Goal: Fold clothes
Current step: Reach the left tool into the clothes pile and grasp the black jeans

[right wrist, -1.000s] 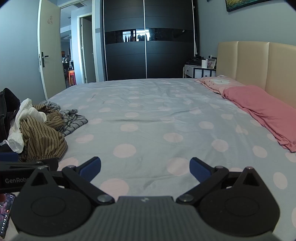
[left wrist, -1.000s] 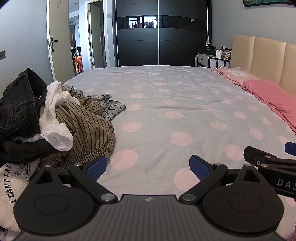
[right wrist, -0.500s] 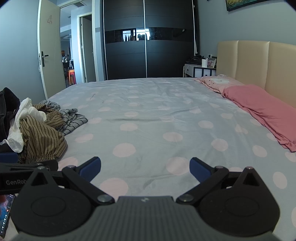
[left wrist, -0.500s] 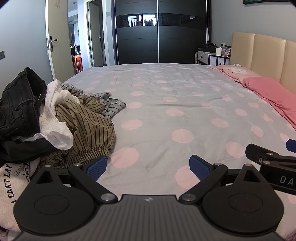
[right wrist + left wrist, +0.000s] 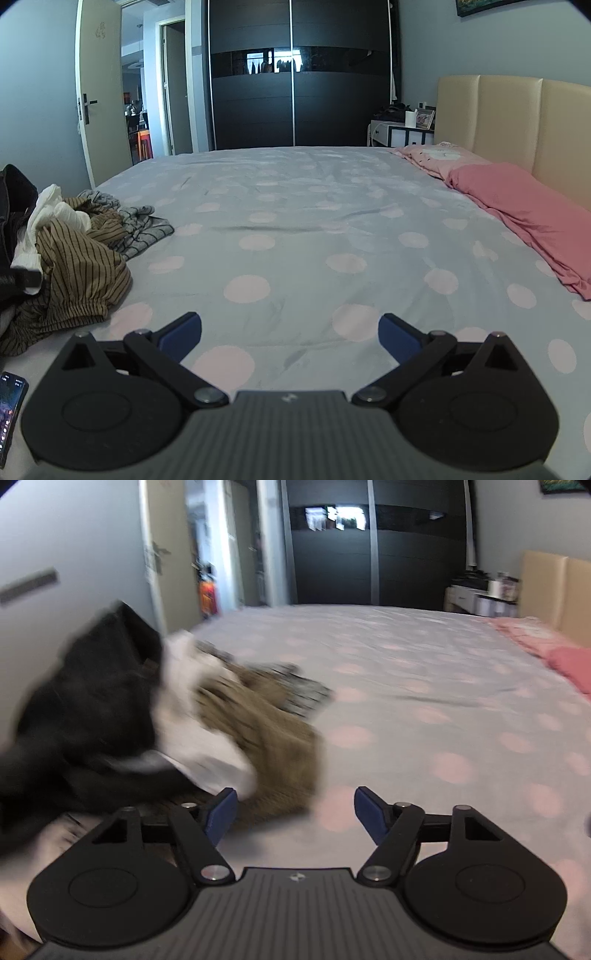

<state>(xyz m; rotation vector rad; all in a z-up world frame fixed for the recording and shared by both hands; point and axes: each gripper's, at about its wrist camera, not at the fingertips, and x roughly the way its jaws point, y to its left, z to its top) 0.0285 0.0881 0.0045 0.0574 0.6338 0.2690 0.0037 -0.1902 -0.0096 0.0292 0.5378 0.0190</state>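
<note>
A heap of clothes lies at the left side of the bed: a brown striped garment, a white garment, a grey striped one and a black one. The left wrist view is blurred; in it my left gripper is open, its left pad just in front of the brown garment and white garment. My right gripper is open above the bare polka-dot sheet, to the right of the heap. Neither holds anything.
Pink pillows lie along the beige headboard on the right. A phone rests at the near left bed edge. A black wardrobe, a nightstand and an open door stand behind the bed.
My left gripper has swung left and forward toward the clothes heap, blurring its view; the right gripper's tip left its frame. The right gripper has barely moved. Both stay open.
</note>
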